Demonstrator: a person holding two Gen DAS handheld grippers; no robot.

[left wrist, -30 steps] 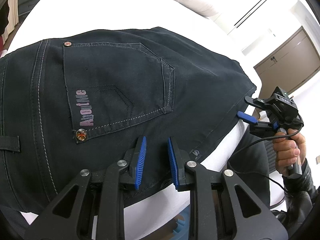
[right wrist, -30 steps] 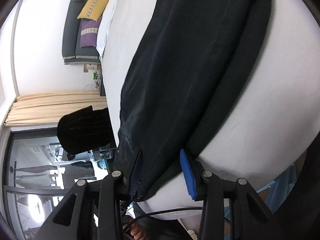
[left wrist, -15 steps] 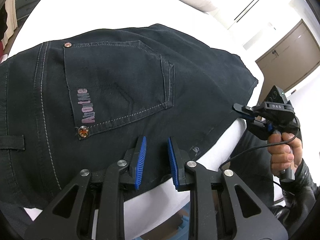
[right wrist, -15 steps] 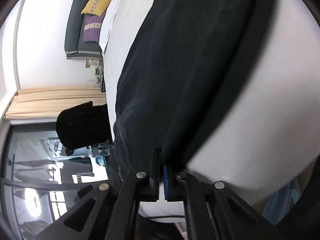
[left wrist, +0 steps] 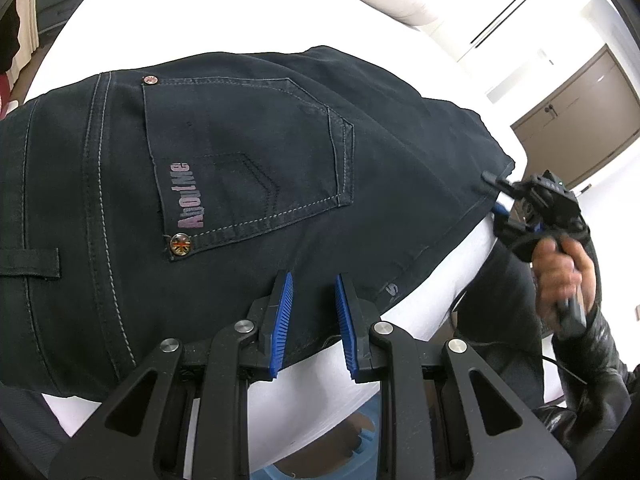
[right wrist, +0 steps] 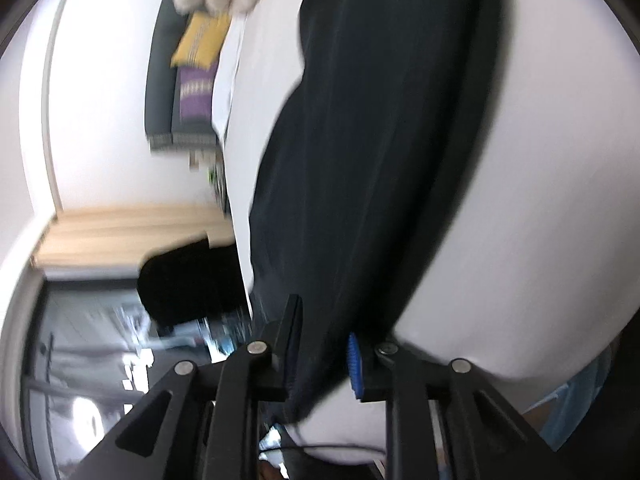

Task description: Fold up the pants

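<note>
Pants (left wrist: 248,184), dark denim, lying spread across the white bed (left wrist: 200,24), filling the middle and left of the left wrist frame, back pocket (left wrist: 248,160) and waistband end toward the left, hem edge toward the right. Left tongs (left wrist: 312,320) hovering at the lower centre of that frame, blue pads parted over the near edge of the cloth, gripping nothing. Right tongs (right wrist: 322,356) sitting at the lower centre of the blurred right wrist frame, pads partly open with the hem edge lying between them; not pressing it shut, judging by the gap. In the left wrist frame, right tongs (left wrist: 500,196) reaching the hem at the right edge. Looking early: possibly folded leg on leg already, no lengthwise fold showing, hem-to-waist folding remaining.
</note>
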